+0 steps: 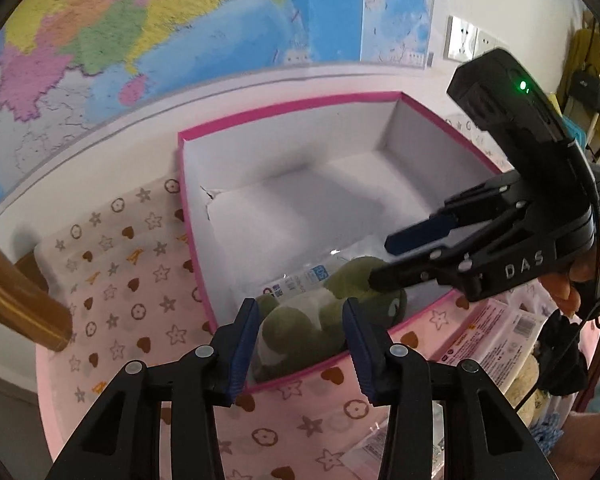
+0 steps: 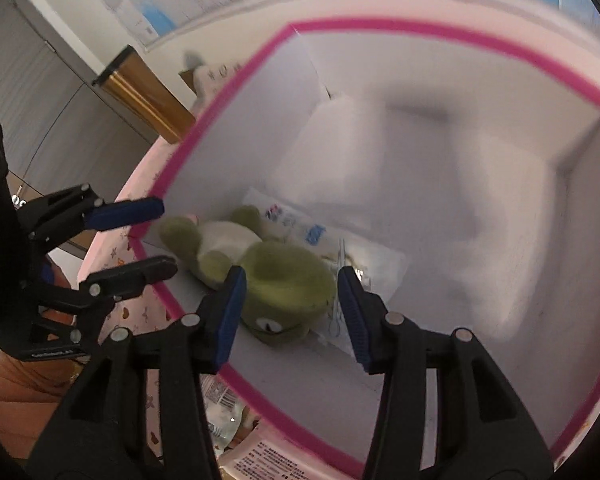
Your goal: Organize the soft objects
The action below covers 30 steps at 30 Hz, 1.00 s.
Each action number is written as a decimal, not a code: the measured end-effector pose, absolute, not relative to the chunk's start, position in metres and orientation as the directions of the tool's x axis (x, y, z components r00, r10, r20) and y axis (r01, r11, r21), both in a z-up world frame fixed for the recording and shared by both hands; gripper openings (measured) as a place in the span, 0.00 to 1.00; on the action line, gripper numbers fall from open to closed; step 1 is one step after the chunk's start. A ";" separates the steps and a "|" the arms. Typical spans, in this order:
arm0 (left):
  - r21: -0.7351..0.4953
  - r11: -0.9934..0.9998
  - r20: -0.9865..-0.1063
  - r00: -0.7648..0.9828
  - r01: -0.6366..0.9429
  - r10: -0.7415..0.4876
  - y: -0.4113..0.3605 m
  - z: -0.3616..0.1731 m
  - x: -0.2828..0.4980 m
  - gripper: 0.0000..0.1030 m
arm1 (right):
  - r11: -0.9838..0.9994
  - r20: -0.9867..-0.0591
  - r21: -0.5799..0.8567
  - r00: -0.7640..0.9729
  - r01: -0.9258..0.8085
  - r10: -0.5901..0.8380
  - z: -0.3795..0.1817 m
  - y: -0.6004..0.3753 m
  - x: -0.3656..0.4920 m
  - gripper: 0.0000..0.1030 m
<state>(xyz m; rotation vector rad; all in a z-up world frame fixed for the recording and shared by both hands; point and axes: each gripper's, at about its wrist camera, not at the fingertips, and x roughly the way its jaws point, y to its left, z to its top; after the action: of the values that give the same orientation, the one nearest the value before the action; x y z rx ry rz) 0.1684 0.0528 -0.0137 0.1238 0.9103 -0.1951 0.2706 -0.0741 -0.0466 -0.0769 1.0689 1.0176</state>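
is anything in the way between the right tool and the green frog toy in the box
Nothing visible does. The right tool hangs open above the green frog toy, which lies uncovered on the floor of the pink-rimmed box, partly on a plastic packet.

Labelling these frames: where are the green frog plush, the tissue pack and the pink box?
green frog plush (image 2: 288, 280): right wrist view, its head.
tissue pack (image 2: 300, 224): right wrist view, printed end.
pink box (image 1: 292, 106): left wrist view, far rim.
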 end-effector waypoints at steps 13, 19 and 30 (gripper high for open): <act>-0.028 0.976 -0.832 0.536 0.218 -0.144 0.053 -0.026 0.190 0.22 | 0.536 -0.727 0.457 0.050 -0.710 0.685 -0.060 -0.076 0.279 0.39; -0.068 0.987 -0.803 0.579 0.145 -0.140 0.065 -0.017 0.203 0.19 | 0.565 -0.658 0.516 0.124 -0.644 0.743 -0.050 -0.094 0.300 0.35; 0.020 0.996 -0.726 0.686 0.081 -0.041 0.067 -0.001 0.206 0.25 | 0.652 -0.619 0.628 0.235 -0.425 0.750 -0.046 -0.117 0.321 0.33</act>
<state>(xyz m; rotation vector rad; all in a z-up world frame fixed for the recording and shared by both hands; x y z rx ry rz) 0.2055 0.0669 -0.0012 0.0520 0.8117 -0.0687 0.3206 -0.1171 -0.0459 0.3627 1.0554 0.8300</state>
